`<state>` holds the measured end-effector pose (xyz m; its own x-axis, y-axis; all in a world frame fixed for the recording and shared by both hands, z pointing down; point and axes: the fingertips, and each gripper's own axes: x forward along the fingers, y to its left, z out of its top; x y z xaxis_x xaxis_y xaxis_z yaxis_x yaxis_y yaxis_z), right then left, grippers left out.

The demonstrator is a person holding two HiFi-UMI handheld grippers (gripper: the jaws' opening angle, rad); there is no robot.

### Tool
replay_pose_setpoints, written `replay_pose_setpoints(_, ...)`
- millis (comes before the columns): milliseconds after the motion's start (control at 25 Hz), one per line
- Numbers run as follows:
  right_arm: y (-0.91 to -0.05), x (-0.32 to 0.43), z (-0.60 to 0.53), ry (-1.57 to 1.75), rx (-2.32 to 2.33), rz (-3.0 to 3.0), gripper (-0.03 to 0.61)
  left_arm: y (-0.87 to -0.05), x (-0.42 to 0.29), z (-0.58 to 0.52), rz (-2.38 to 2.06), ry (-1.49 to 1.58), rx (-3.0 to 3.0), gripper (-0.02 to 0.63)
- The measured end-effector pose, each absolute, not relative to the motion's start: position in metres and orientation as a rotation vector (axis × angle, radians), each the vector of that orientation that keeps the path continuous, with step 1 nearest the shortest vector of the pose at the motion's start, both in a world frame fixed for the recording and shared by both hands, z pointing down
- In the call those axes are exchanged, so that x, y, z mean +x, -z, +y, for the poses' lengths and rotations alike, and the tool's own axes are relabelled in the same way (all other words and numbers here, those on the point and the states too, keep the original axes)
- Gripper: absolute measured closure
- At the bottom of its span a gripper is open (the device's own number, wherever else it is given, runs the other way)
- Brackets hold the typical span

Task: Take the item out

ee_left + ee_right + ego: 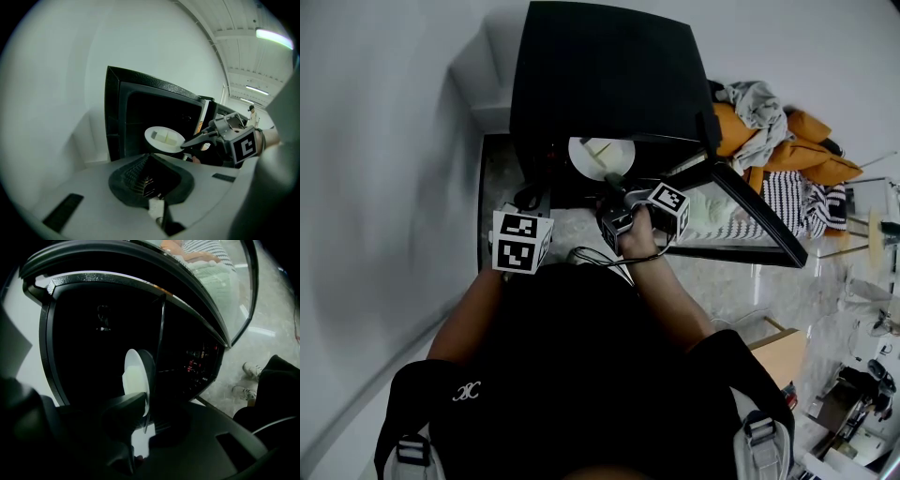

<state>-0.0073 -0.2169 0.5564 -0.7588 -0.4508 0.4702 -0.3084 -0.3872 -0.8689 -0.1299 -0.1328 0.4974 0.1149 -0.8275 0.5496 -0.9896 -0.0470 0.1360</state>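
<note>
The left gripper (150, 180) hangs empty, jaws slightly apart, at 7 o'clock from the plate (164, 139). The white plate lies level in the open microwave's (140, 98) mouth. The right gripper (194, 139) pinches its 4 o'clock rim. The plate is probably stiff, slick, breakable and loaded with food, so a firm, level hold on the rim suits it.

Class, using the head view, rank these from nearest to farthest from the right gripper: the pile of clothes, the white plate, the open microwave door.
1. white plate: gripped at its rim by the right gripper, just ahead of it.
2. open microwave door: just to the gripper's right.
3. pile of clothes: far right, beyond the door.
</note>
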Motion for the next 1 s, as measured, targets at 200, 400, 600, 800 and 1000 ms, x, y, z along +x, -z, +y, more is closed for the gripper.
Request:
replay_pose_setpoints(200, -0.552, -0.007, -0.214, 2.299, -1.022, 1.710, 0.546, -0.499, -0.127, -0.133, -1.749, -0.447, 1.931, 0.612)
replay_pose_setpoints(400, -0.549, 0.000, -0.207, 2.310, -0.980, 1.681, 0.546, -0.501, -0.125, -0.135, -1.740, -0.446, 1.938, 0.612)
replay_pose_setpoints(600, -0.548, 0.006, -0.202, 2.307, -0.957, 1.702, 0.546, -0.499, -0.126, -0.133, -1.743, -0.457, 1.942, 0.612)
replay_pose_setpoints(800, -0.549, -0.004, -0.200, 2.298, -0.907, 1.761, 0.545, -0.498, -0.124, -0.133, -1.742, -0.462, 1.951, 0.612)
replay_pose_setpoints(1000, -0.557, -0.008, -0.204, 2.297, -0.918, 1.748, 0.543, -0.499, -0.123, -0.133, -1.738, -0.476, 1.954, 0.612)
